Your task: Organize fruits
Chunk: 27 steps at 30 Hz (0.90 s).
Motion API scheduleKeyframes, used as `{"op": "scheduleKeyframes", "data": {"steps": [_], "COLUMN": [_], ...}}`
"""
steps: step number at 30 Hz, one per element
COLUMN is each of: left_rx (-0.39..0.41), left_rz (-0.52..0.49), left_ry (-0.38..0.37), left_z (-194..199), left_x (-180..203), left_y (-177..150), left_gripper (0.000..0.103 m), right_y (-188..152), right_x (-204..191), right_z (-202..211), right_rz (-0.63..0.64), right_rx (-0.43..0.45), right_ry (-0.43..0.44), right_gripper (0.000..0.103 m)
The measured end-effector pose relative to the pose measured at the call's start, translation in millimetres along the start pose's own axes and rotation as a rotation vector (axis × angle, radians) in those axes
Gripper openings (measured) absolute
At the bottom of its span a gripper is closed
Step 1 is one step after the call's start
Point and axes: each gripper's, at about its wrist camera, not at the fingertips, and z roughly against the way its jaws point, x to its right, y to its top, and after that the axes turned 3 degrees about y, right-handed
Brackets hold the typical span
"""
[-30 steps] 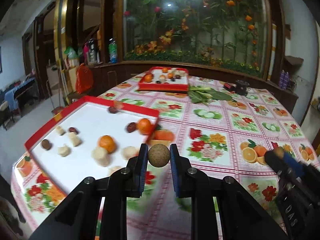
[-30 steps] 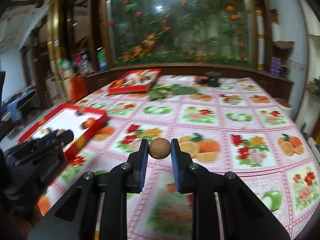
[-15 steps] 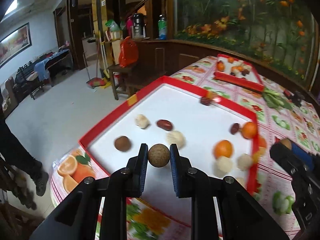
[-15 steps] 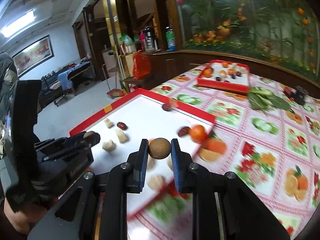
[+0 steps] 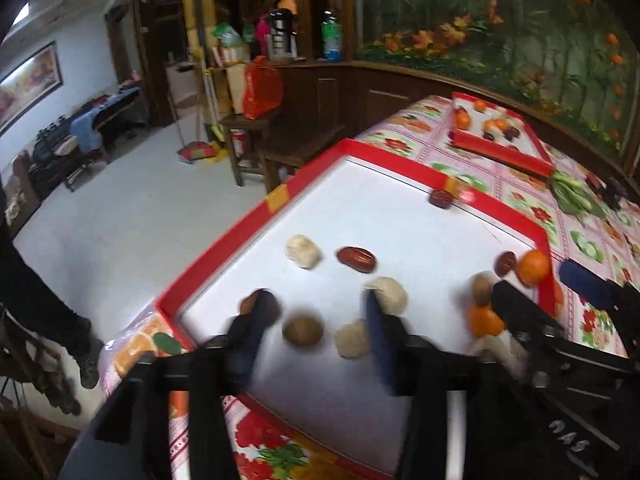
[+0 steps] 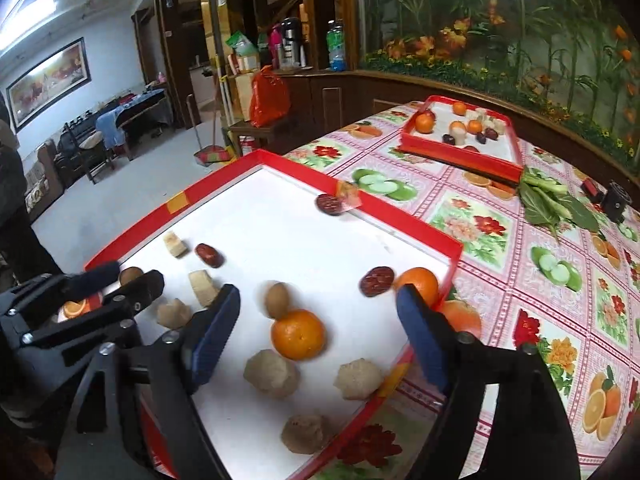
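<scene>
left tool (image 5: 308, 336): fingers spread wide, nothing held; blurred; hangs over the near-left corner of the tray
right tool (image 6: 320, 320): fingers spread wide, nothing held; over the near-right part of the tray
tray (image 6: 280, 160): red rim, white floor, sits on the tabletop (image 6: 500, 240) at its near-left corner
brown round fruit, left (image 5: 303, 331): blurred, lies on the tray floor in the gap between the left tool's fingers, apart from both; a pale lump (image 5: 352, 340) sits just right of it
brown round fruit, right (image 6: 277, 300): blurred, on the tray floor between the right tool's fingers, nearer the left one, touching the top of an orange (image 6: 298, 334)
key relation, left: fruit straight ahead and below the open fingers; no long axis, so any closing angle would serve; the pale lump crowds the right finger
key relation, right: orange dead centre in the gap, brown fruit just beyond it; second orange (image 6: 416, 284) hard by the right finger near the tray's rim
other tray items: red dates (image 5: 356, 259), pale lumps, another brown fruit (image 5: 258, 304) by the left tool's left finger
far tray (image 6: 460, 136): well apart, holds more fruit
nearer arm: each tool is nearest its own brown fruit; a guess is that both fruits are delivered and neither tool needs to close
</scene>
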Motion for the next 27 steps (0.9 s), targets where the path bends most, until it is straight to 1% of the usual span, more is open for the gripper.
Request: {"op": "scheduleKeyframes", "data": {"steps": [1, 2, 3, 5, 7, 11, 14, 15, 19, 23, 24, 26, 27], "left_rx": [0.000, 0.000, 0.000, -0.007, -0.013, 0.026, 0.038, 0.043, 0.054, 0.039, 0.034, 0.028, 0.032], "left_rz": [0.015, 0.031, 0.042, 0.046, 0.026, -0.016, -0.029, -0.030, -0.039, -0.026, -0.018, -0.001, 0.014], "left_ry": [-0.002, -0.002, -0.009, -0.023, -0.025, -0.034, -0.049, -0.050, -0.042, -0.058, -0.064, -0.074, -0.079], "left_z": [0, 0, 1, 4, 9, 24, 36, 39, 45, 44, 43, 41, 40], "left_x": [-4, -8, -10, -12, -10, -1, 4, 5, 7, 3, 1, -2, -4], "left_y": [0, 1, 1, 2, 1, -1, -4, -5, -5, -3, -1, 0, 0], "left_gripper": [0.076, 0.080, 0.081, 0.082, 0.083, 0.083, 0.087, 0.088, 0.089, 0.090, 0.091, 0.097, 0.102], "right_y": [0, 0, 0, 0, -2, -9, -15, -17, -18, -18, -18, -18, -18], "right_x": [2, 5, 8, 9, 7, 3, 2, 0, -3, -7, -8, -10, -11], "right_z": [2, 5, 10, 21, 35, 65, 86, 90, 106, 110, 109, 108, 108], "right_rz": [-0.008, -0.015, -0.015, -0.006, 0.011, 0.041, 0.061, 0.070, 0.106, 0.141, 0.150, 0.162, 0.165], "right_rx": [0.002, 0.006, 0.017, 0.035, 0.054, 0.106, 0.134, 0.137, 0.154, 0.152, 0.146, 0.140, 0.138], "right_ry": [0.000, -0.010, -0.018, -0.009, -0.008, -0.008, -0.004, -0.003, 0.015, 0.026, 0.024, 0.024, 0.024], "right_gripper": [0.088, 0.094, 0.103, 0.103, 0.103, 0.103, 0.103, 0.103, 0.103, 0.103, 0.103, 0.103, 0.103]}}
